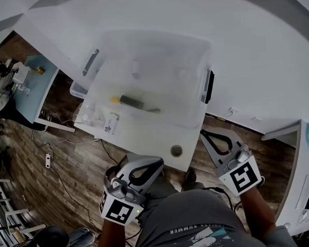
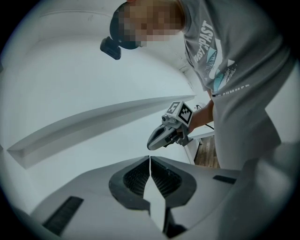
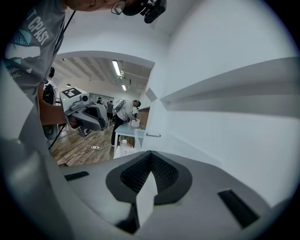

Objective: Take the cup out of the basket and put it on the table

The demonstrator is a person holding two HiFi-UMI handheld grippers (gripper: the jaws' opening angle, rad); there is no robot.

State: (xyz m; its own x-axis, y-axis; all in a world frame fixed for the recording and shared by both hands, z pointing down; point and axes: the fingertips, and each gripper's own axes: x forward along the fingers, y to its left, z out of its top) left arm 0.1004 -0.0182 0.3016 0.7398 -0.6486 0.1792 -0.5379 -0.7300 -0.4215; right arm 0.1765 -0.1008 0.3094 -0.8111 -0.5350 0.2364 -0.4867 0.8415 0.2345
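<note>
A translucent plastic basket (image 1: 195, 110) with dark handles stands on the white table (image 1: 145, 139) in the head view. Faint pale shapes show through it, one like a cup (image 1: 136, 68), but I cannot tell them apart. A yellow and black tool (image 1: 128, 100) lies in the basket. My left gripper (image 1: 160, 165) (image 2: 150, 157) is shut and empty, held low before the table's near edge. My right gripper (image 1: 203, 134) (image 3: 150, 153) is also shut and empty, off the table's near right corner. Each gripper shows in the other's view: the right gripper (image 2: 151, 144), the left gripper (image 3: 86, 116).
A clear bag (image 1: 87, 112) and a small card (image 1: 111, 122) lie on the table left of the basket. A round cable hole (image 1: 176, 151) sits near the table's front edge. A white wall runs behind, and a desk (image 1: 308, 169) stands at right. Cables (image 1: 59, 172) cross the wooden floor.
</note>
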